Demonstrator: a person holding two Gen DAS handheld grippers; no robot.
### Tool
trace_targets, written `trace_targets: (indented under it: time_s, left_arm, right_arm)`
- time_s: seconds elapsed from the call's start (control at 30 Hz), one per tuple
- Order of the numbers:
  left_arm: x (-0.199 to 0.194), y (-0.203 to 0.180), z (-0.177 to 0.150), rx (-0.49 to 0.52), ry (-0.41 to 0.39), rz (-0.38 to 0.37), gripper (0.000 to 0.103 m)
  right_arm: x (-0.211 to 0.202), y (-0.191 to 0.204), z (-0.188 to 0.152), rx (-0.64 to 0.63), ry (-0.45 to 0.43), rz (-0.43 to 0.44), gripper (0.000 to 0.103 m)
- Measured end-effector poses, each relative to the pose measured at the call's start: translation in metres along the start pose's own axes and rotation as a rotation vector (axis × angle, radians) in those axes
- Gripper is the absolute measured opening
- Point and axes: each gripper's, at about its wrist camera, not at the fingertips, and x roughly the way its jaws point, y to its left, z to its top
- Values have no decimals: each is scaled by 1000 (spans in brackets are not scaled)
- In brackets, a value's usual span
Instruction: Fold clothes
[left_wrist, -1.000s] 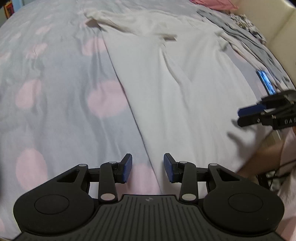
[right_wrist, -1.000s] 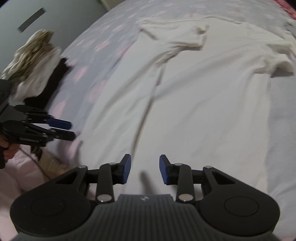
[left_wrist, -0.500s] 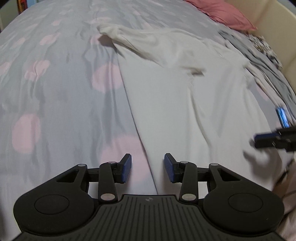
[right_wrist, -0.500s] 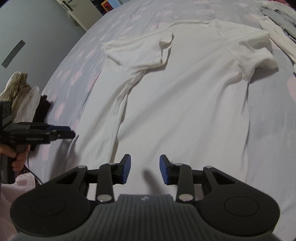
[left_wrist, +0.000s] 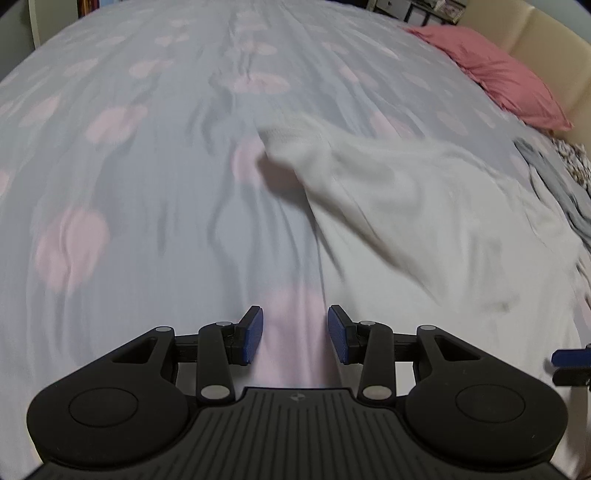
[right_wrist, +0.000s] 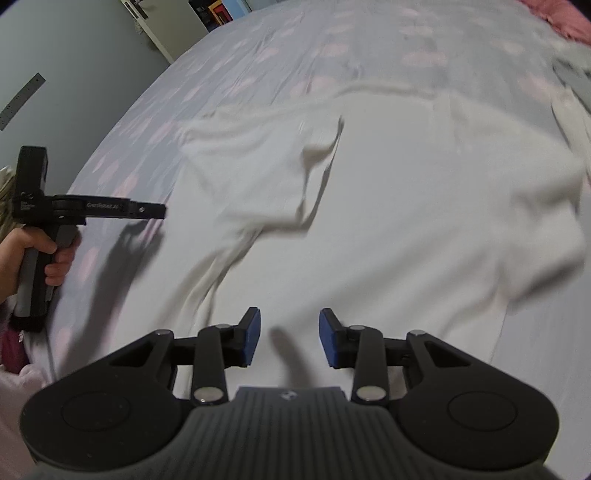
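While the white T-shirt (right_wrist: 388, 229) lies spread across the bed (left_wrist: 155, 155), its near sleeve (right_wrist: 255, 173) already turned in over the body, both tools hover above it with nothing held. The left gripper (left_wrist: 295, 334) hangs over the grey, pink-spotted sheet just beside the shirt's left edge, jaws spread; the right gripper (right_wrist: 290, 338) hangs over the lower part of the shirt, jaws likewise spread. The step in hand looks like choosing the next pinch points. To do it well, each tool should come down on a single layer at an edge — hem or shoulder, not mid-cloth — and both should lift evenly so the fold lands straight. A pink pillow (left_wrist: 506, 88) lies well apart, near the headboard.
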Motion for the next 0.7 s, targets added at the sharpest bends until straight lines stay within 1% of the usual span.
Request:
trace_targets:
  time_s: [0.13,0.2,0.27,0.33,0.5,0.6,0.63,0.7]
  left_arm:
    - [14,11,23,-22,-41,-18,37]
    - [20,16,34,-35,-67,-32,37]
    - [24,20,44,-45,-95,-42,37]
    - [27,24,55,-51,-106,-43,37]
    - [22,43,80,-76,-84,-41,37]
    - [17,55,98,-129,-51,-49,37]
    - [17,59,105,-151,-39,-59,37]
    - [23,64,117,-199,20,-93,37]
  right_arm:
    - [24,-19,38,49,-51,33,39]
    - [35,-26,56,74,-81,37,50]
    - [45,-32,71,89,-102,40,51]
    - [53,-38,86,105,-120,46,51]
    - [69,-45,112,156,-142,82,51]
    - [77,-47,120,178,-145,97,51]
    - [80,-48,122,186,-145,101,51]
    - [86,-50,125,205,-138,106,51]
